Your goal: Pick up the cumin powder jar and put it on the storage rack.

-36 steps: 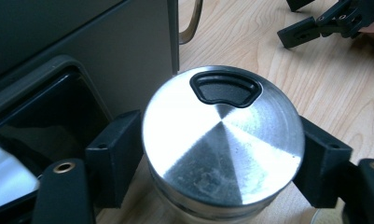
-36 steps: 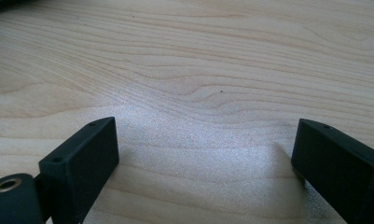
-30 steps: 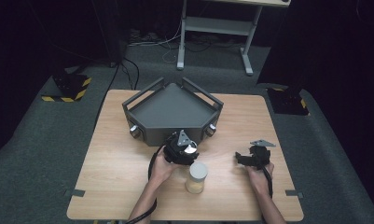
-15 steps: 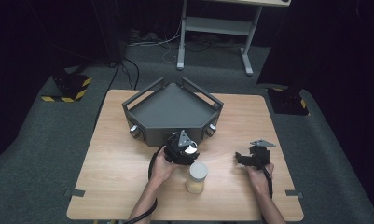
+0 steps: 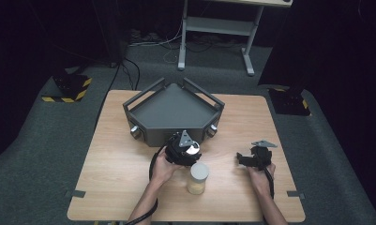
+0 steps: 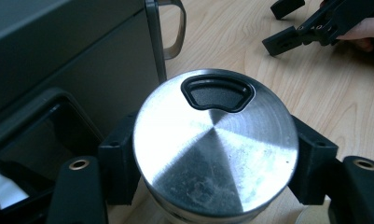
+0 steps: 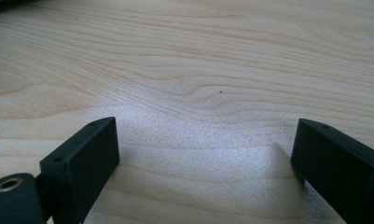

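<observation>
Left gripper (image 6: 216,154) clamped on steel lid (image 6: 216,145), just beside grey tray (image 5: 169,111). Right gripper (image 7: 203,158) agape over bare table (image 7: 198,70). No legible markings.

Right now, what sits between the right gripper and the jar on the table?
Only bare wooden table lies between the right gripper and the jar in the high view. The right gripper view shows wood grain between its open jaws.

round brushed-steel lid (image 6: 216,149) — black inset tab — held level beside the grey tray (image 5: 171,112).
</observation>
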Motion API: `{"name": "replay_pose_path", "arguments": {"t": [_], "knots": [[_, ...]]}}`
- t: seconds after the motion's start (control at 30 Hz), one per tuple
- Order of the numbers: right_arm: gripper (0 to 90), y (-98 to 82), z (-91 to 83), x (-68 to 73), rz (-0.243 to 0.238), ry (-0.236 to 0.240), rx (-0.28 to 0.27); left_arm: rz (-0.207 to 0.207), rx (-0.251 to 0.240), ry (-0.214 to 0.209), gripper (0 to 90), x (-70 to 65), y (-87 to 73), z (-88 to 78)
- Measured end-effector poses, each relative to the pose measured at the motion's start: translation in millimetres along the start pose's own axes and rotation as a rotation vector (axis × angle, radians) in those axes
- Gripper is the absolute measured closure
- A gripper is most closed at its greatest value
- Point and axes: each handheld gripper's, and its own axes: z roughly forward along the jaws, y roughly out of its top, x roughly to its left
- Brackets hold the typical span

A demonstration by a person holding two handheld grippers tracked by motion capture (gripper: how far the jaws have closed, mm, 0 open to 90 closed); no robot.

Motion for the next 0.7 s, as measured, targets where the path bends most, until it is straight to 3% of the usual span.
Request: {"name": "replay_pose_path", "arguments": {"t": [0.07, 0.1, 0.17, 0.37, 0.5, 0.53, 0.7], "knots": [[7.1, 0.0, 0.0, 0.0, 0.0, 0.0, 0.0, -0.002, -0.009, 0.0, 32.3, 0.4, 0.3, -1.7], [7.1, 0.0, 0.0, 0.0, 0.0, 0.0, 0.0, -0.029, -0.03, -0.006, 32.3, -0.6, -2.0, -1.9], [7.1, 0.0, 0.0, 0.0, 0.0, 0.0, 0.0, -0.041, -0.045, -0.014, 32.4, -0.3, -2.3, -3.3], [7.1, 0.0, 0.0, 0.0, 0.0, 0.0, 0.0, -0.026, -0.035, -0.019, 32.4, 0.2, 3.8, -8.9], [7.1, 0.0, 0.0, 0.0, 0.0, 0.0, 0.0, -0.05, -0.065, -0.017, 32.3, 1.1, 2.3, -15.3], [7.1, 0.0, 0.0, 0.0, 0.0, 0.0, 0.0, -0.022, -0.048, -0.027, 32.4, 6.9, 7.1, -22.9], [7.1, 0.0, 0.0, 0.0, 0.0, 0.0, 0.0, -0.017, -0.048, -0.013, 32.4, 5.6, 14.7, -34.6]]}}
